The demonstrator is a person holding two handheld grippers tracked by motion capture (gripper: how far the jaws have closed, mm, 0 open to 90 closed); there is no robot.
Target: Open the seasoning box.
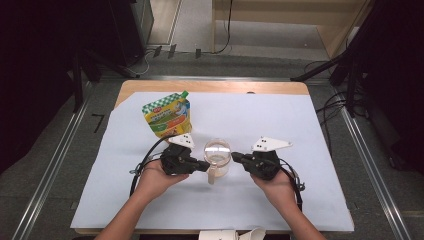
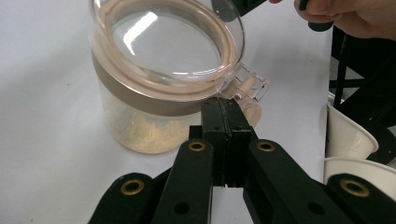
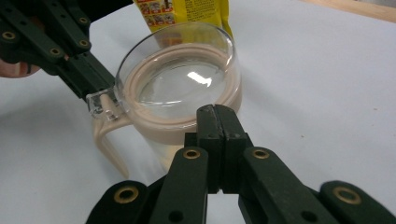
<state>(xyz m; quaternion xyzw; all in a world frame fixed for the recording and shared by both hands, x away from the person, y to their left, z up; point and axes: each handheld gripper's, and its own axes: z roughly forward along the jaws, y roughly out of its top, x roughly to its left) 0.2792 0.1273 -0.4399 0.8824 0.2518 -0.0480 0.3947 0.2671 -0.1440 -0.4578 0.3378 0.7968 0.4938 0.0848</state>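
Two hand-held grippers flank jar [image 1: 218, 159], tips touching.

Bare forearms, black left gripper [image 1: 206, 165] and right gripper [image 1: 235, 158], brass pivots, white three-cornered plates, black cables

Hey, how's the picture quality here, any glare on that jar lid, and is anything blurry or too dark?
High view: the top left is nearly black, while the table is evenly lit and the jar looks small and soft. Left gripper view: a bright streak of glare sits on the clear lid, and the near jaws are slightly soft. Right gripper view: a small white glint on the lid; the pouch is cropped.
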